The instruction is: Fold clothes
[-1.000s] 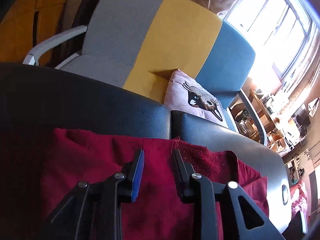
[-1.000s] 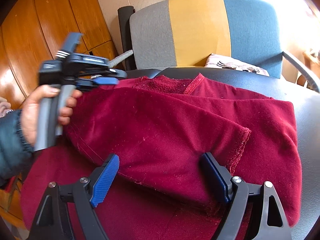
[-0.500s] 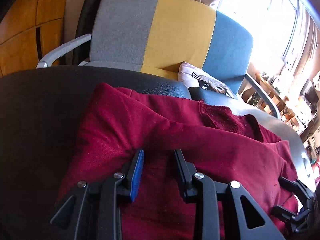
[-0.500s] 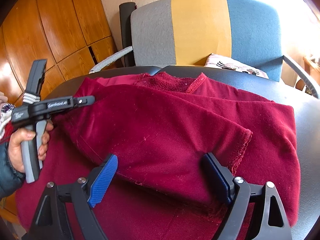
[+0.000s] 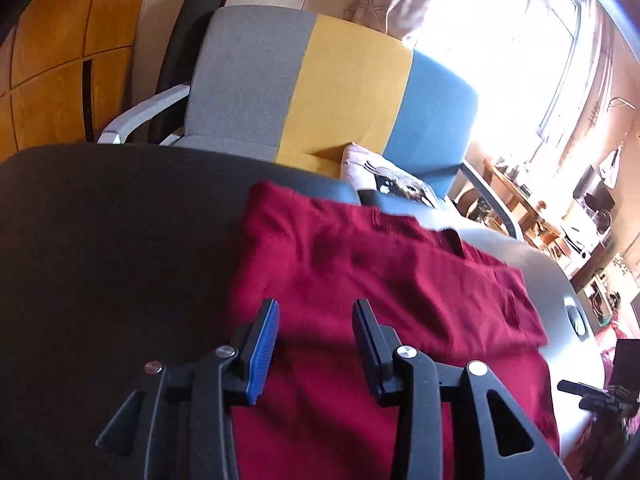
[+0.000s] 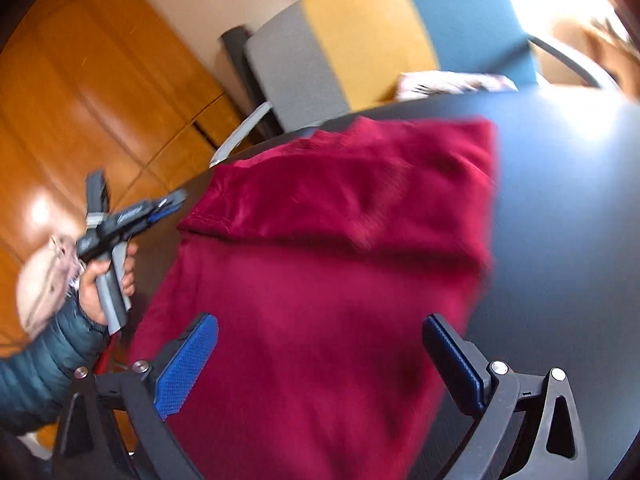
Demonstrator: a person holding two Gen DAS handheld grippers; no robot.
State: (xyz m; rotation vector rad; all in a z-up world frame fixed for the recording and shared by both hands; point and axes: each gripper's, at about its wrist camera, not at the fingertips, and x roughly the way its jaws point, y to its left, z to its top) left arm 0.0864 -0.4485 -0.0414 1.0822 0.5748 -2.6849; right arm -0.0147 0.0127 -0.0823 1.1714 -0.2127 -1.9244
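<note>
between the spread jaws of the right gripper [image 6: 320, 360], which have just been opening, only the red garment [image 6: 332, 248] is seen, ungripped. the left gripper [image 5: 316, 344] jaws, also just opened wider, are held released above its near edge. the garment is laid folded on the dark bench [image 5: 100, 240]; beyond it a striped chair [image 5: 320, 88] is seen.

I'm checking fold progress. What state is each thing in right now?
Red garment: lying on the black table, upper part folded over.
Left gripper: open, holding nothing, jaws just opened wider.
Right gripper: open wide, holding nothing, jaws just opened further.
</note>
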